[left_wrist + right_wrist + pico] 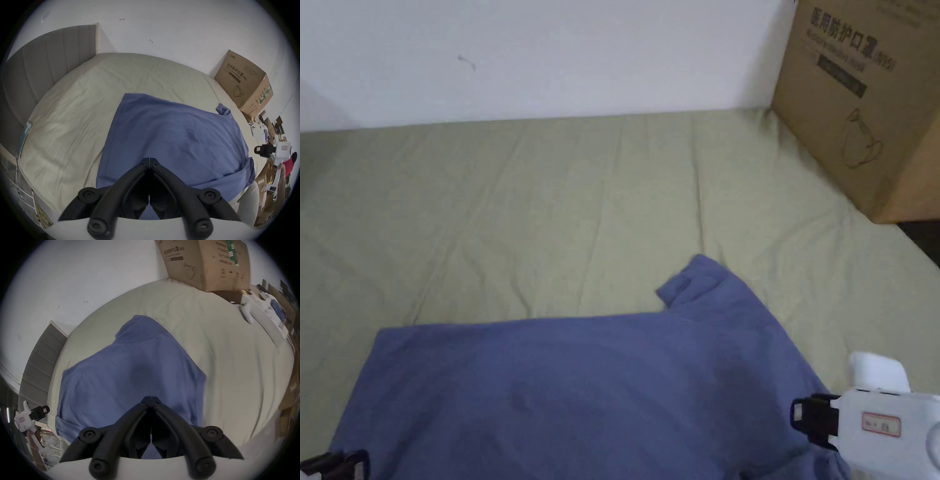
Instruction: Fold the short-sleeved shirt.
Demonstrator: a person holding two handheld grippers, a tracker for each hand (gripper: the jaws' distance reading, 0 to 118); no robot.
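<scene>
A blue short-sleeved shirt (581, 387) lies spread on the pale green bed sheet (550, 206), its near part lifted and billowing. One sleeve (694, 284) sticks out at the far right, folded over on itself. My left gripper (149, 158) is at the shirt's near left corner (331, 465), jaws together with blue cloth (170, 138) under and between them. My right gripper (151, 397) is at the shirt's near right edge, its white body and black mount (815, 417) in the head view, jaws together over the cloth (129, 378).
A large cardboard box (862, 106) stands on the bed's far right corner against the white wall. A grey padded headboard (40, 73) runs along the left side. Boxes and loose items (267, 129) crowd the floor beyond the right edge. Open sheet lies beyond the shirt.
</scene>
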